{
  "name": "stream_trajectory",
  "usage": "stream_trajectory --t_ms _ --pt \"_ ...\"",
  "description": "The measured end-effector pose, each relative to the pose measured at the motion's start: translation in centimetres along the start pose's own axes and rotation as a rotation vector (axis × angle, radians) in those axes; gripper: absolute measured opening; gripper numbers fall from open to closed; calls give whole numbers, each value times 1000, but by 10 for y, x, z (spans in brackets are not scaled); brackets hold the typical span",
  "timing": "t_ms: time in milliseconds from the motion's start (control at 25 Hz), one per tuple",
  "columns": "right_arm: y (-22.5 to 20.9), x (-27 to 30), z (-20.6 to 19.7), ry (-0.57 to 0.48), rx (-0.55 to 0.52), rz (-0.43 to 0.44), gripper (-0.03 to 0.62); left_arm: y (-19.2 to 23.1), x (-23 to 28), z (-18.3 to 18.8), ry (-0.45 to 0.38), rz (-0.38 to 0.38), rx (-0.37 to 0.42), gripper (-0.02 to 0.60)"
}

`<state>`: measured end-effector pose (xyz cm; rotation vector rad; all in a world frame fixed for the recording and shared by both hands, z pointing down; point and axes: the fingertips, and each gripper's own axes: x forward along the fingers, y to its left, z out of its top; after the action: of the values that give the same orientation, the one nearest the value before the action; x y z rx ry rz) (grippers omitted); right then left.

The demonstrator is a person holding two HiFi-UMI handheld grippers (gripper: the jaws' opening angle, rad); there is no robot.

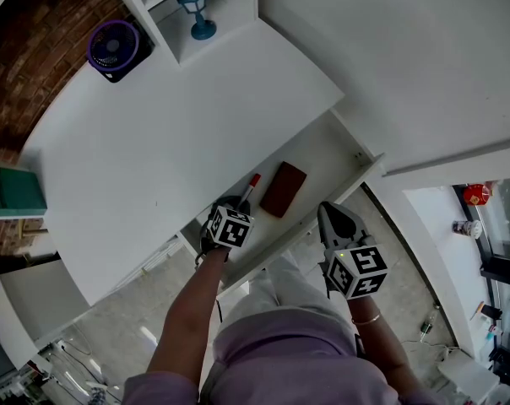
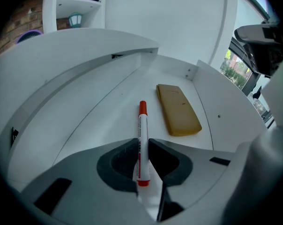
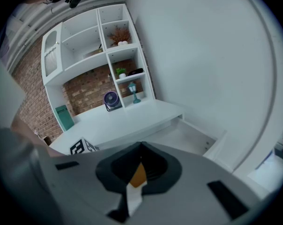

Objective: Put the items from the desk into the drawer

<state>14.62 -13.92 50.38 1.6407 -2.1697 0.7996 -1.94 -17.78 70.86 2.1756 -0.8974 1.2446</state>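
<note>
We are counting two grippers, one marker and one flat brown case, all gathered at one open drawer [image 1: 331,154] under the near edge of one smooth white desk [image 1: 170,133]. The left gripper [image 1: 238,202] is reaching down into the drawer, and its own view is showing the jaws nearly together, pressing on both sides of the marker [image 2: 142,139]. The marker is a slim round white barrel with a red cap at its far end and a red band at its near end, and it is pointing away from us over the drawer's bare white floor [image 2: 104,111]. The case [image 2: 178,109] is a rectangular slab with rounded corners. It is lying flat on the drawer floor just right of the marker, near it but not touching. The head view is making it look dark reddish brown [image 1: 283,189], while the left gripper view is making it look tan. The right gripper [image 1: 326,211] is hanging outside the drawer on the near right, its jaws [image 3: 141,146] closed together and gripping nothing. Only the head view is showing both grippers at once, plus one round purple fan [image 1: 113,49] and one small blue lantern [image 1: 194,11] at the far side of the desk. Only the right gripper view is showing the tall white shelf unit [image 3: 85,46] against a brick wall [image 3: 87,93].
</note>
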Motion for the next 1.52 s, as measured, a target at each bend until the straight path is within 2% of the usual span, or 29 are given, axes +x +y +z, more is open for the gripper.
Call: stream_trajectory --t_ms 320,720,1520 --pt "5 2 0 1 -4 5 3 1 0 -1 -3 -2 -5 80" --pt "12 4 1 -2 -12 18 4 2 -10 -2 -18 23 -61 94" --pt "51 1 5 -28 -48 109 3 7 -98 13 -234 85 -153 89"
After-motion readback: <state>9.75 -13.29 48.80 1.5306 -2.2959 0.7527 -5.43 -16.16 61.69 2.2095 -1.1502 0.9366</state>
